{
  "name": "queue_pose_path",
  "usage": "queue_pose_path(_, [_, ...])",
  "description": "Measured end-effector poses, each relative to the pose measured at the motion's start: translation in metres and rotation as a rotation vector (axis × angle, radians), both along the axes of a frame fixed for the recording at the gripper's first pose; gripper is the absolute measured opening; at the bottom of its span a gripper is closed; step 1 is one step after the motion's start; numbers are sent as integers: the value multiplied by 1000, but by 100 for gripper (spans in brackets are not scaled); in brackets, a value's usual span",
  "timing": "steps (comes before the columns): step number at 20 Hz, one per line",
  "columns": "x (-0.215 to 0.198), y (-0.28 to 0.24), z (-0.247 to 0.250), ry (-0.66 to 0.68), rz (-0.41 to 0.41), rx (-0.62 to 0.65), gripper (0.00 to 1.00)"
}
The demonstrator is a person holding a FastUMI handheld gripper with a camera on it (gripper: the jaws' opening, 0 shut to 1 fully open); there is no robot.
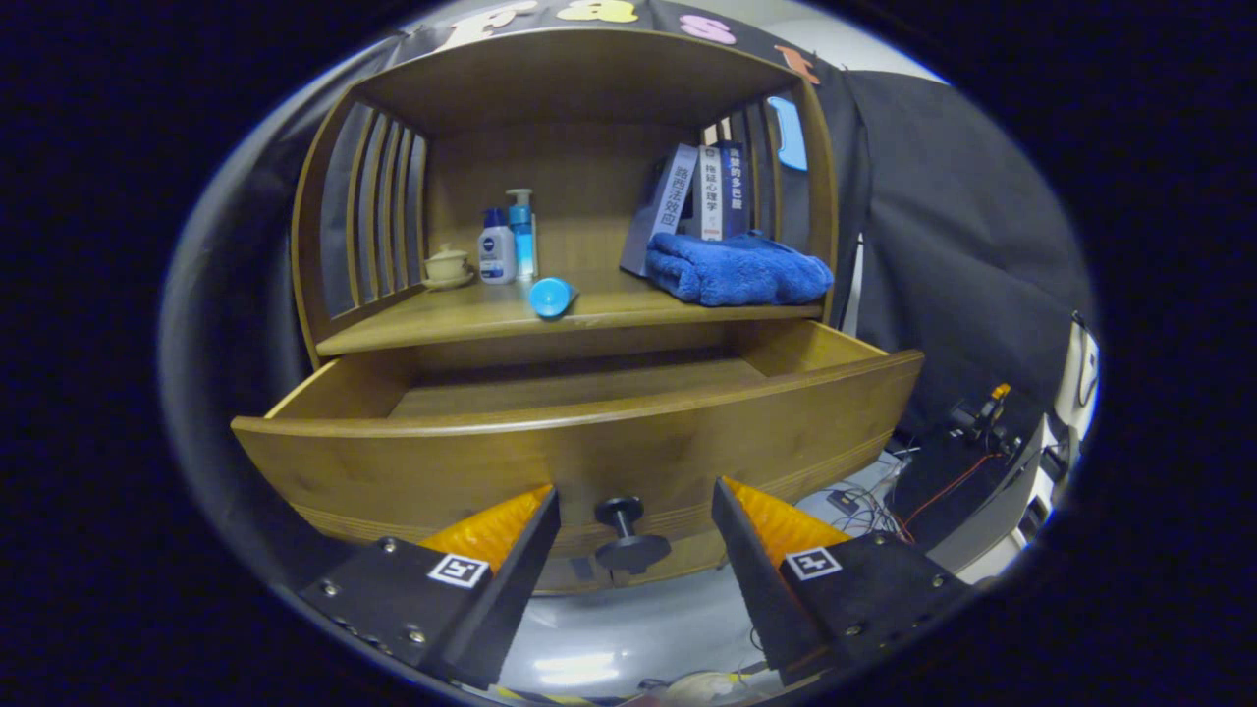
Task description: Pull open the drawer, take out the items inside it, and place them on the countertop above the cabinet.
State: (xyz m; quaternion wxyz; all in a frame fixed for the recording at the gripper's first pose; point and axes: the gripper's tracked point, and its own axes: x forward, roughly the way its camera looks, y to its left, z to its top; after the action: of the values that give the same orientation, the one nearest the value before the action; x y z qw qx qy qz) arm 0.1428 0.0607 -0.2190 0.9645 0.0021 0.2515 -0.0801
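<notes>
A: What did the drawer hold?

B: It stood pulled out from the wooden cabinet, and the part of its floor I could see was bare board. The front panel hid the near strip, so I couldn't tell about that.

A: And the countertop above it?

B: Going left to right: a small cream lidded cup on a saucer, a white bottle with a blue cap, a taller clear-blue pump bottle just beside it, then a round blue cup lying on its side near the front edge. Further right, three books leaned together, with a folded blue towel, thick and fluffy, in front of them.

A: Where was the gripper?

B: Its fingers were spread wide, holding nothing. The dark round knob on the curved drawer front sat between them, touching neither.

A: Anything else around?

B: Slatted sides on the cabinet, and off to the right a tangle of wires and dark equipment by the black cloth.
</notes>
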Motion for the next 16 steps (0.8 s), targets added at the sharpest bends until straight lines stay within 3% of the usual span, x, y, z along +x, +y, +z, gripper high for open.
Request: queue_pose_path(16, [65, 2, -20, -18, -7, 118, 95])
